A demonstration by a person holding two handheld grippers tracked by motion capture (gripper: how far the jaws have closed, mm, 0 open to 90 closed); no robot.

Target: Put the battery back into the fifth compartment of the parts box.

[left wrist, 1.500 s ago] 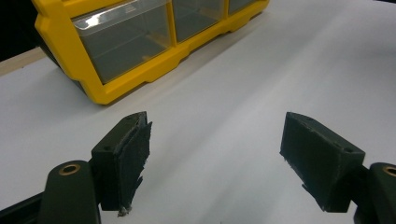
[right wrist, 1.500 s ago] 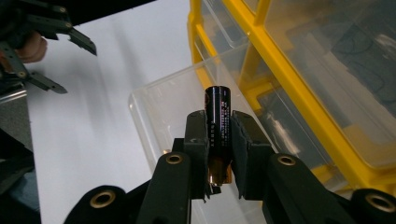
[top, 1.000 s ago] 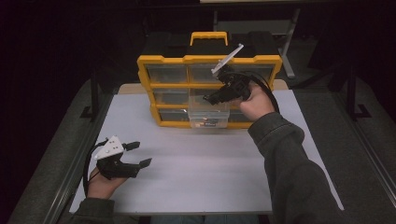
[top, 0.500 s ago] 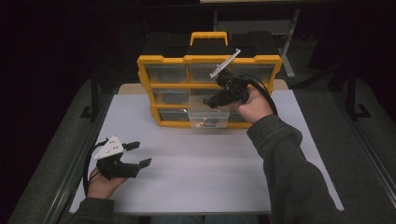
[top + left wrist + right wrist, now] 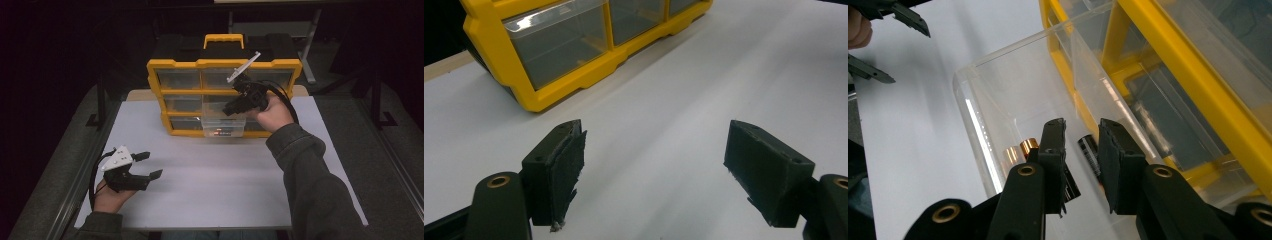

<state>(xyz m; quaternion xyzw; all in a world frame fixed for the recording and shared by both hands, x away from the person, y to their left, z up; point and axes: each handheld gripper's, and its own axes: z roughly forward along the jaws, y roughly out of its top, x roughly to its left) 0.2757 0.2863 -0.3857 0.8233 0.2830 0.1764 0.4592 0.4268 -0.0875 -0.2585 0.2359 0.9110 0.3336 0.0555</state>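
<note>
My right hand-held gripper (image 5: 1082, 150) hangs over the clear plastic drawer (image 5: 998, 90) that is pulled out from the bottom row of the yellow-framed organiser cabinet with transparent drawers (image 5: 220, 65), and it points down into that drawer. Its jaws stand a narrow gap apart and have just been opening; between them there is only bare space, and the pads press on nothing. Inside the drawer lie black cylindrical batteries with copper-coloured ends: one battery (image 5: 1089, 150) lies on the drawer floor directly below the gap between my jaws, and a second battery with a copper cap (image 5: 1028, 146) lies just beside the outer face of the left-hand jaw, partly hidden by it. Whether either jaw touches a battery I cannot tell. In the high view the drawer (image 5: 223, 127) juts from the cabinet front toward me, with the right hand-held gripper (image 5: 235, 107) just above it. My left hand-held gripper (image 5: 145, 165) rests low over the white tabletop (image 5: 225, 185), well apart from the cabinet, near the tabletop's left edge. Its jaws stand wide apart and carry nothing, with bare tabletop between the pads (image 5: 569, 165).
</note>
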